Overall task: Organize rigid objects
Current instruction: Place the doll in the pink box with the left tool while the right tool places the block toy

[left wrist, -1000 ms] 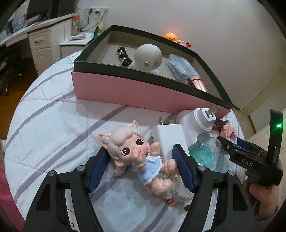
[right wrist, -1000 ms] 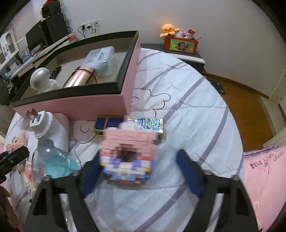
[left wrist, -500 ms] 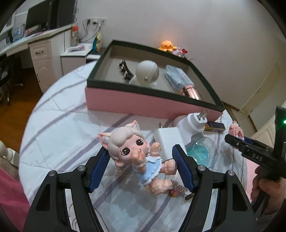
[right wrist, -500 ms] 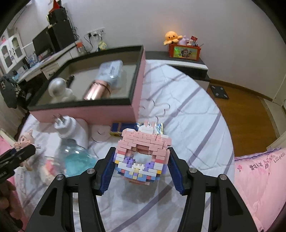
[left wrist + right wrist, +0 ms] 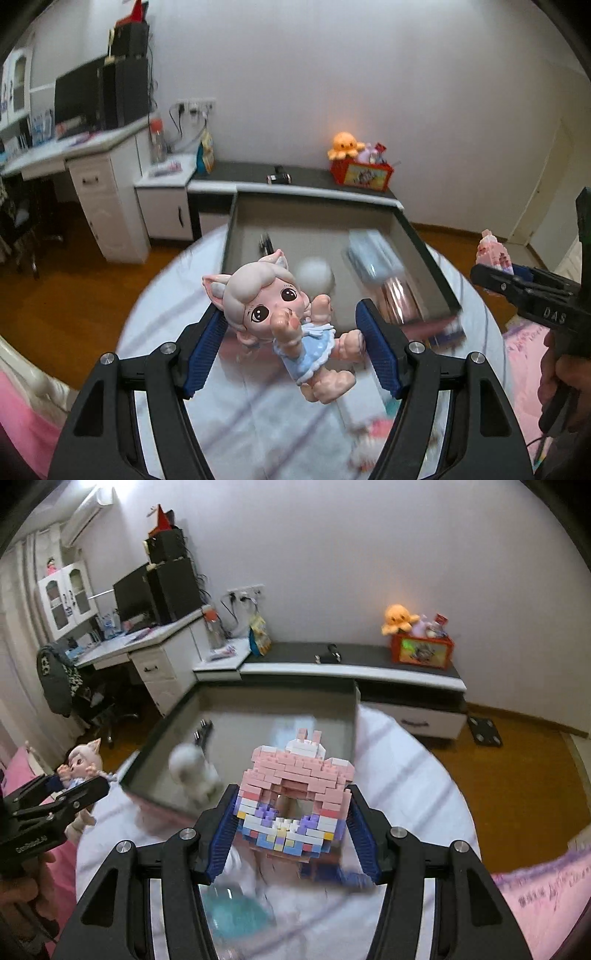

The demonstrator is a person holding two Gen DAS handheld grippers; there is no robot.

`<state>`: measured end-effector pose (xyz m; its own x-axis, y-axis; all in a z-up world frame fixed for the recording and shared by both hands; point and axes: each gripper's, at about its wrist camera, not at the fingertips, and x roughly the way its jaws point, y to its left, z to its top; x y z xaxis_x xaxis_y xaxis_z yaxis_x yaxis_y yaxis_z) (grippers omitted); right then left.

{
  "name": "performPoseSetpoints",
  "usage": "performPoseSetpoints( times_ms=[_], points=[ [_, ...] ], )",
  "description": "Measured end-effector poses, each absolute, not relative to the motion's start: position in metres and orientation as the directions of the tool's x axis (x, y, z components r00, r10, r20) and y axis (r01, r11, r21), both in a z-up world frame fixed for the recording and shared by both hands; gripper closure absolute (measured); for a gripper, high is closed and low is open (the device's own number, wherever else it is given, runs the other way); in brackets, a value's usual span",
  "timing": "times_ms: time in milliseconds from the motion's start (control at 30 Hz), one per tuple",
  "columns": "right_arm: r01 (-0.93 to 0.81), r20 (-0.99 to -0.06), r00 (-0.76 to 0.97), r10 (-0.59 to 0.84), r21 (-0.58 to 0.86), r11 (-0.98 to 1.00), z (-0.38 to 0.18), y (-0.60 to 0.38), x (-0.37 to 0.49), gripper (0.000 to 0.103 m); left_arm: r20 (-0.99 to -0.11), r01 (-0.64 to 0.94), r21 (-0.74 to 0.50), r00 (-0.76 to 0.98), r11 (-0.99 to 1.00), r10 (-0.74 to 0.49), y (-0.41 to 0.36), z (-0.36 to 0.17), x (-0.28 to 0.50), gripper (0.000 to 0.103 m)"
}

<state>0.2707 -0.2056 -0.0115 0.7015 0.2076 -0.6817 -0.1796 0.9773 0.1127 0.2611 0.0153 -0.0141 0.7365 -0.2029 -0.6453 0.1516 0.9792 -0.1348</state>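
Writing: "DAS" reads on the black body of the right tongs as seen from the left wrist view; the print on the left tongs' body in the right wrist view is too small to read, and so is the purple script on the pink fabric at lower right.
Left tongs: blue pads partly apart, closed on the pig-eared doll figurine; one pad presses the head, the other the raised foot; the figurine hangs tilted above the bed.
Right tongs, own view: jaws have just drawn in and now clamp the pink-and-white brick-built model by its two sides; it is held upright, clear of the bedding.
Box: open pink-sided box with dark rim lies on the striped white bedspread, beyond both held toys.
Box contents: white round-headed object, copper-coloured cylinder, clear packet, small dark item, all blurred.
Below right tongs: blurred teal-tinted clear object on the bed.
Background: orange octopus plush on a red box, low dark-topped cabinet, white desk with monitor.
Hand: the person's right hand grips the handle.
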Motion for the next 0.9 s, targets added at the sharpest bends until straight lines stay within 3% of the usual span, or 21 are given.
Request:
performPoseSetpoints(
  times_ms=[200, 433, 900],
  points=[
    [-0.222, -0.684, 0.684, 0.254, 0.136, 0.965, -0.003, -0.188, 0.333, 0.046, -0.621, 0.143, -0.088, 0.766, 0.986, -0.166, 0.004, 0.006, 0.321, 0.03],
    [-0.185, -0.732, 0.639, 0.236, 0.151, 0.971, -0.03, -0.183, 0.392, 0.046, -0.638, 0.116, -0.066, 0.759, 0.991, -0.131, -0.011, -0.007, 0.377, 0.03],
    [-0.116, -0.781, 0.6, 0.176, 0.133, 0.984, -0.069, -0.193, 0.413, 0.044, -0.711, 0.099, -0.039, 0.696, 0.994, -0.097, -0.026, -0.05, 0.407, 0.029]
  ],
)
